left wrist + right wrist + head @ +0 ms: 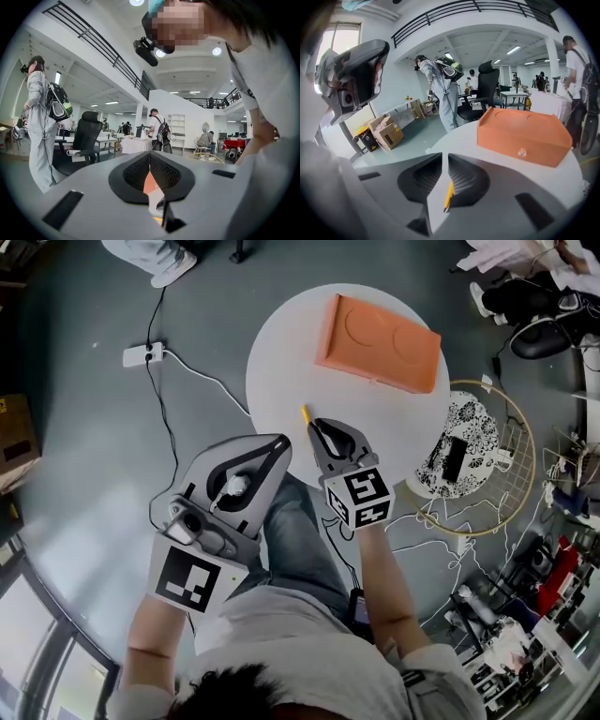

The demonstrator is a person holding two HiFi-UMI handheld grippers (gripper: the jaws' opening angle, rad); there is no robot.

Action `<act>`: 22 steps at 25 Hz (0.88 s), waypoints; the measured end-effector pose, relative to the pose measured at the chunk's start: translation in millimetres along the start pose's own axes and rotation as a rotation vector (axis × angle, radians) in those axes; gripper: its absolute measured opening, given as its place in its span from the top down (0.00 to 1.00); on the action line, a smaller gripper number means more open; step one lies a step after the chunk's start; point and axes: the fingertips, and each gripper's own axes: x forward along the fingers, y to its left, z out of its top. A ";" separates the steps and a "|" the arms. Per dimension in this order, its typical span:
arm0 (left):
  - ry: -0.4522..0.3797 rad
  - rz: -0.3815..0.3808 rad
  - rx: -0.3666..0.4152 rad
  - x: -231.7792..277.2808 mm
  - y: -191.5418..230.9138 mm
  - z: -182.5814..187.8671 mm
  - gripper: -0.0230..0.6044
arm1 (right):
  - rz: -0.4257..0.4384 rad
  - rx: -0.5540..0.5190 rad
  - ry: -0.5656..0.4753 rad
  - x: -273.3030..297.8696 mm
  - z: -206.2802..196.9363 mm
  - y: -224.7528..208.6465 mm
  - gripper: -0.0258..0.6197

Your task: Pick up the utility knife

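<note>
The utility knife (pixel 305 414), slim and yellow, lies on the round white table (pixel 281 362) near its front edge. My right gripper (pixel 316 424) hovers right over it, jaws open by a narrow gap. In the right gripper view the utility knife (pixel 448 196) shows through that gap, along the inner edge of the right jaw, and the right gripper (pixel 445 157) has only white tabletop between its tips. My left gripper (pixel 284 440) hangs beside the table's front left edge. The left gripper view shows the left gripper (pixel 150 153) shut and holding nothing.
An orange box (pixel 379 343) lies on the far right of the table, also ahead in the right gripper view as the orange box (pixel 522 133). On the floor are a power strip (pixel 142 354) with its cable and a round wire basket (pixel 511 465). People and office chairs stand around.
</note>
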 end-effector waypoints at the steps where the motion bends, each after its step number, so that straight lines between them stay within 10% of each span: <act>1: 0.003 0.002 -0.004 -0.9 -0.3 -2.0 0.95 | 0.001 0.000 0.011 1.6 -5.1 0.9 0.89; 22: 0.038 0.030 -0.035 -13.4 5.4 -23.7 0.95 | -0.060 -0.065 0.208 43.4 -58.8 -7.5 0.87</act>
